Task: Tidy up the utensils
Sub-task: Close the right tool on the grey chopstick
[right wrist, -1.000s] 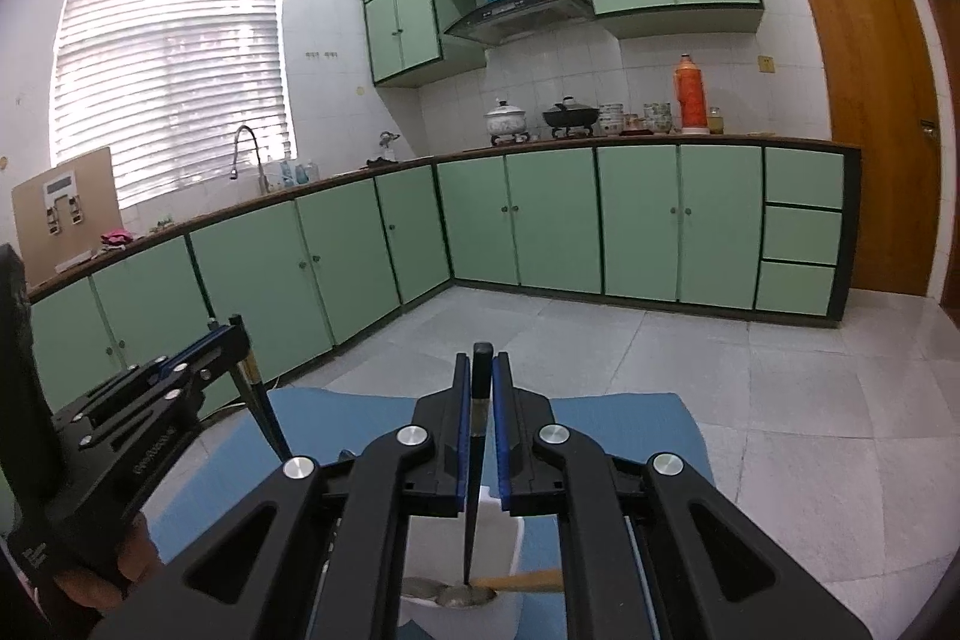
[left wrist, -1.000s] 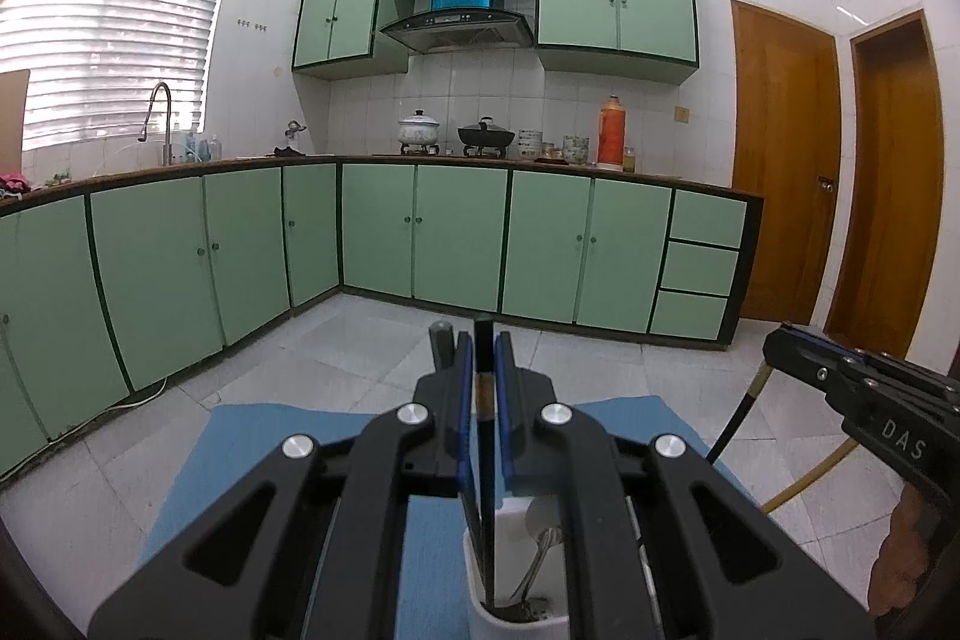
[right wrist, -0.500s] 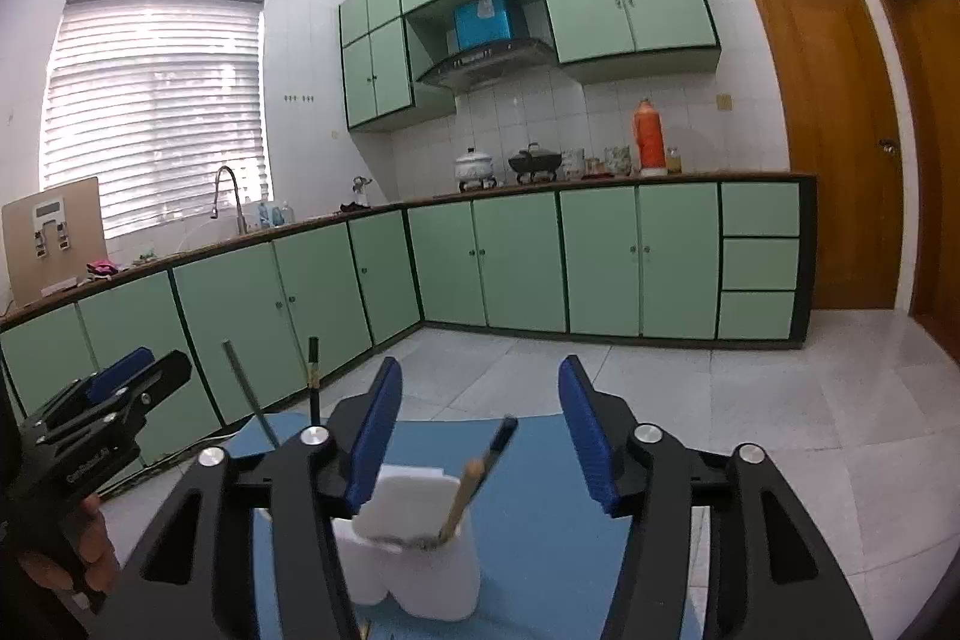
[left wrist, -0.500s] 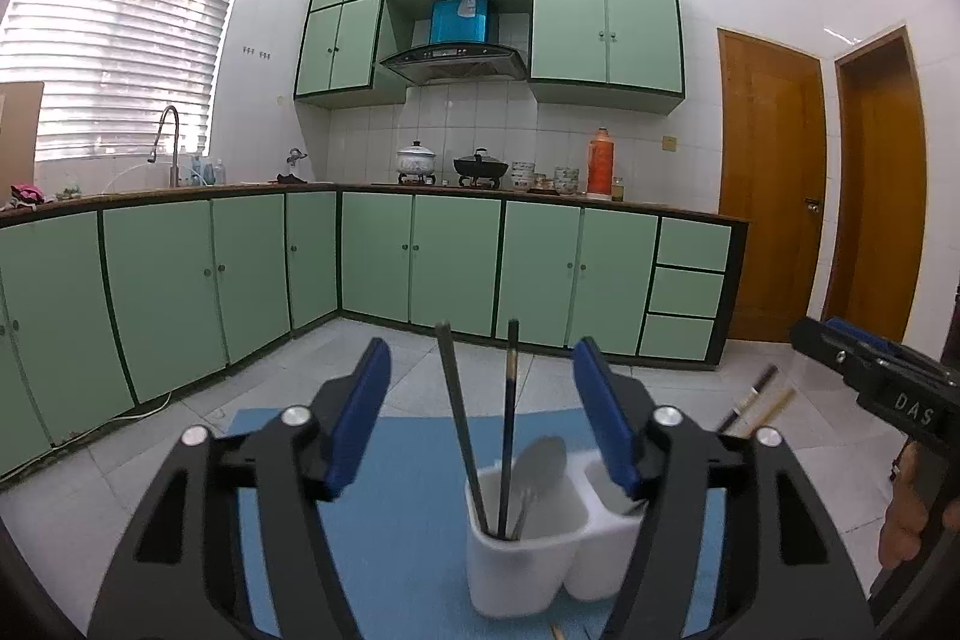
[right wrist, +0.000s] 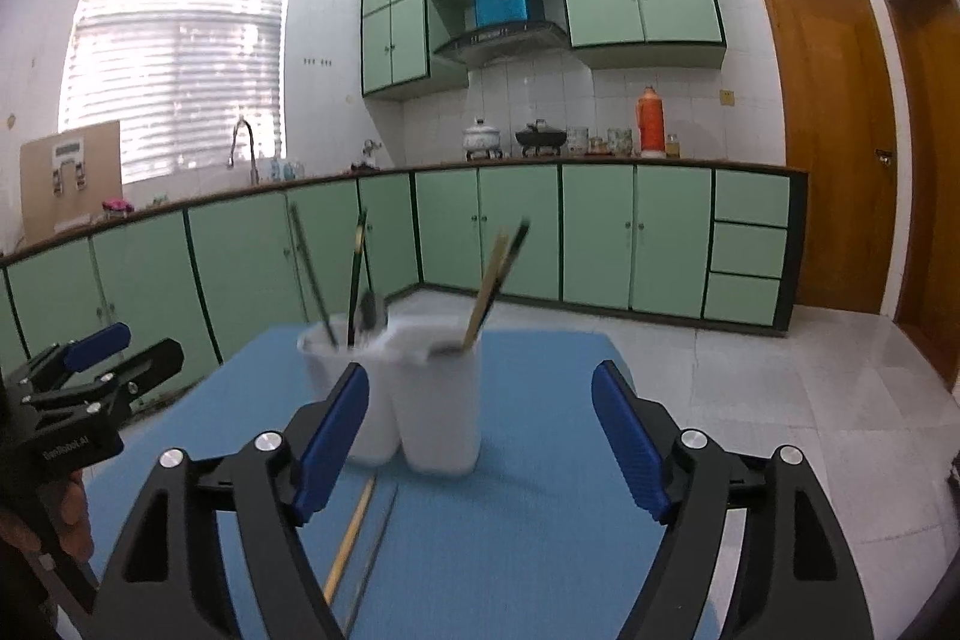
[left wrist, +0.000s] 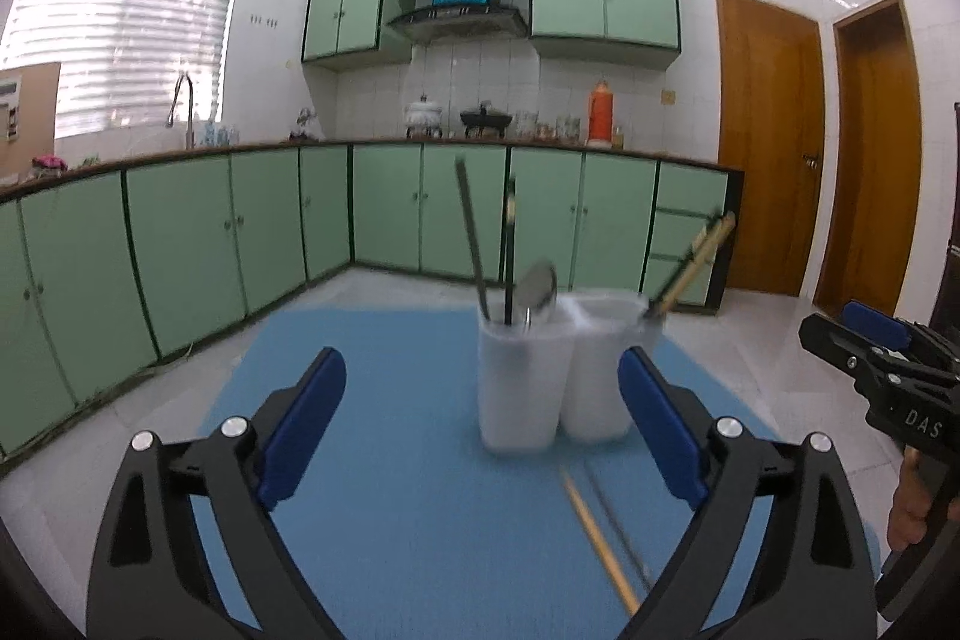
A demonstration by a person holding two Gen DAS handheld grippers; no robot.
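The blue mat-covered surface (left wrist: pixel 372 400) carries a white two-compartment plastic utensil holder (left wrist: pixel 555 376), standing just ahead of both sets of jaws and already stocked with dark chopsticks and a metal spoon. Left gripper (left wrist: pixel 483 427) and right gripper (right wrist: pixel 480 445) have just been opening — both released, nothing between them. Two loose sticks remain, a pale wooden chopstick (left wrist: pixel 597 547) and a thin grey metal one (right wrist: pixel 373 550), lying side by side, long axes running away from the jaws toward the holder. They sit low between both grippers; neither hand looks clearly nearer.
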